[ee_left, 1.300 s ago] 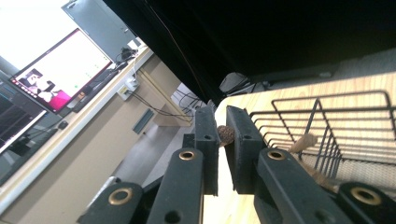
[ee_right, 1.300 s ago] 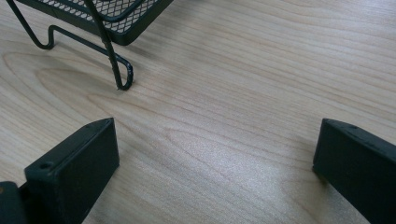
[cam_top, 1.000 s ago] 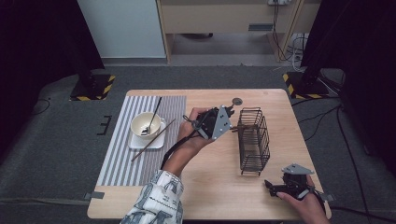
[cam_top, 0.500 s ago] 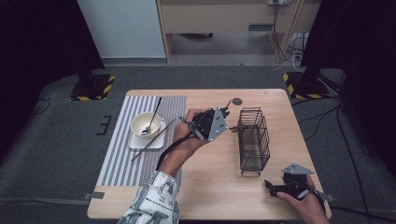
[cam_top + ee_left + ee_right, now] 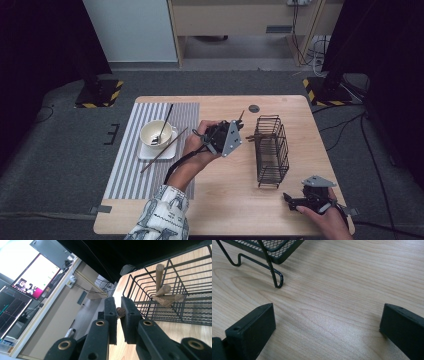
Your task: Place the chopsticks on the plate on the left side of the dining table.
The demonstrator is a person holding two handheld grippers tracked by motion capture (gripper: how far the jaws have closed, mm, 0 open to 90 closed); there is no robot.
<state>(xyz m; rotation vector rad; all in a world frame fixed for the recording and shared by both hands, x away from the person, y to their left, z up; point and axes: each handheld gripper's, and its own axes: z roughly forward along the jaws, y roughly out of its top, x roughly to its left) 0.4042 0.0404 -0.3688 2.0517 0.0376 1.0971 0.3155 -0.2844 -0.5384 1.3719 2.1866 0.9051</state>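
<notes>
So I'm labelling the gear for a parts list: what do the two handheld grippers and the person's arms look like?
Both are black handheld units. The left gripper carries a grey three-cornered plate, and so does the right gripper. Their fingers are flat, black, blocky pads on arms with brass-coloured pivot rings. A black cable trails from the left one. The left arm's sleeve is white with a blue-grey print.

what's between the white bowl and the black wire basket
In the high view, the left gripper, shut on a brown wooden chopstick, sits between the white bowl and the black wire basket. A second chopstick leans beside the bowl.

Wooden table (image 5: 225,200), striped mat (image 5: 130,170), wire basket (image 5: 272,150)
</notes>
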